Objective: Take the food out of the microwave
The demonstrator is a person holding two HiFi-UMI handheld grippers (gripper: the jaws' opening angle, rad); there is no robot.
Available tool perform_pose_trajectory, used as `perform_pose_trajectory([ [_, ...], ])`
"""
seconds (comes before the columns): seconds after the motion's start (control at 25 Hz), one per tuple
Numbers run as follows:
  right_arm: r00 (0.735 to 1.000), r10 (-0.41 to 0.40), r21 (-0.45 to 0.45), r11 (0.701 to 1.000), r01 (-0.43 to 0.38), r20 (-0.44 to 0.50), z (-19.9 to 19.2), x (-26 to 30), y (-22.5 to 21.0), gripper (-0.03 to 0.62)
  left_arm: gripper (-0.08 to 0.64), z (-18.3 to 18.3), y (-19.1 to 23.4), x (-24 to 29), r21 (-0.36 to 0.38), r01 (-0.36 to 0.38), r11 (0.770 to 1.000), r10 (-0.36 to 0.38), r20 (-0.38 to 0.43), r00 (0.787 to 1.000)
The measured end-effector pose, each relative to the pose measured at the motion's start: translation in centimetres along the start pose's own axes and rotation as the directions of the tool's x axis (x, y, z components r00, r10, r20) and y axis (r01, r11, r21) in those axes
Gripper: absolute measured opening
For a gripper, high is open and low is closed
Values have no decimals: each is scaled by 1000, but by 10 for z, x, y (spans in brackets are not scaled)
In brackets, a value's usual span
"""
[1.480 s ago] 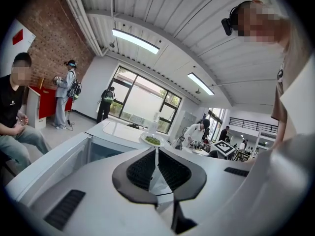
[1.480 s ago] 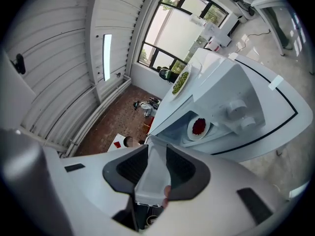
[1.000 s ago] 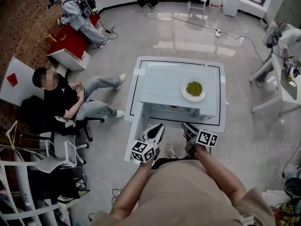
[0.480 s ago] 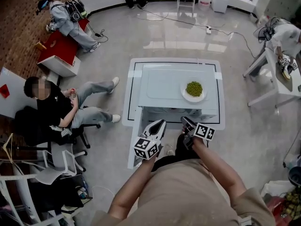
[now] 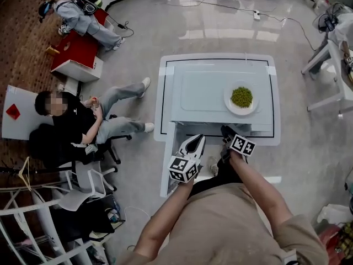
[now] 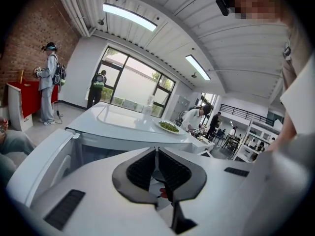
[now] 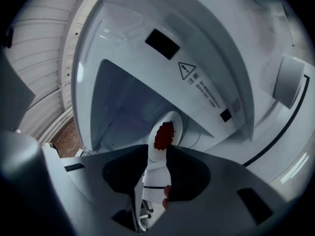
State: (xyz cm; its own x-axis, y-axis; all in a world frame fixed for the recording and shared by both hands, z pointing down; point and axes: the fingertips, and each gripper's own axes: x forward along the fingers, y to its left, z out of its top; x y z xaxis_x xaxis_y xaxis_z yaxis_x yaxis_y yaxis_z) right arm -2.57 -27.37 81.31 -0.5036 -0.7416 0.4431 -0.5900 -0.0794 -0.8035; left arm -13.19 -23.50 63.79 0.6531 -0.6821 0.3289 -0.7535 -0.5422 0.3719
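Observation:
In the right gripper view, a white plate with red food [image 7: 164, 134] sits in the microwave cavity [image 7: 123, 97]. My right gripper [image 7: 157, 154] is shut on the plate's near rim. From the head view, the white microwave [image 5: 209, 87] stands on a white table [image 5: 163, 98], and the right gripper [image 5: 226, 131] reaches into its front. The plate itself is hidden there. My left gripper [image 5: 194, 142] hovers beside the open door [image 5: 168, 167], jaws shut on nothing. The left gripper [image 6: 156, 154] faces the microwave's top.
A plate of green peas [image 5: 241, 97] rests on top of the microwave, also visible as the green plate [image 6: 169, 126]. A person sits on a chair [image 5: 66, 115] to the left. Another person [image 5: 71, 15] sits on a red box at far left.
Both grippers have moved closer to the microwave's front, and the right one now reaches under its top edge. The head view has shifted so the microwave sits further right.

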Motion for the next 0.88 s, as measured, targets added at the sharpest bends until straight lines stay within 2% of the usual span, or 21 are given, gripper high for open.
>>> perform_pose_trajectory([
  [0.2,999,-41,6,999,41,23,1,23,-20,103,8,-3,6,13,25,7,1000,-6,-32,999],
  [0.4,998,-64,14,998,64,8,-2,38,-31,103,8,-6,9,21,17,16,1000,-16,-48,999],
  [0.68,998,-65,126,990,62,22,-1,49,-40,103,8,-10,12,24,17,22,1000,-21,-61,998],
  [0.88,998,-59,173,984,52,37,0,50,-40,90,8,-11,11,19,13,22,1000,-22,-63,998],
])
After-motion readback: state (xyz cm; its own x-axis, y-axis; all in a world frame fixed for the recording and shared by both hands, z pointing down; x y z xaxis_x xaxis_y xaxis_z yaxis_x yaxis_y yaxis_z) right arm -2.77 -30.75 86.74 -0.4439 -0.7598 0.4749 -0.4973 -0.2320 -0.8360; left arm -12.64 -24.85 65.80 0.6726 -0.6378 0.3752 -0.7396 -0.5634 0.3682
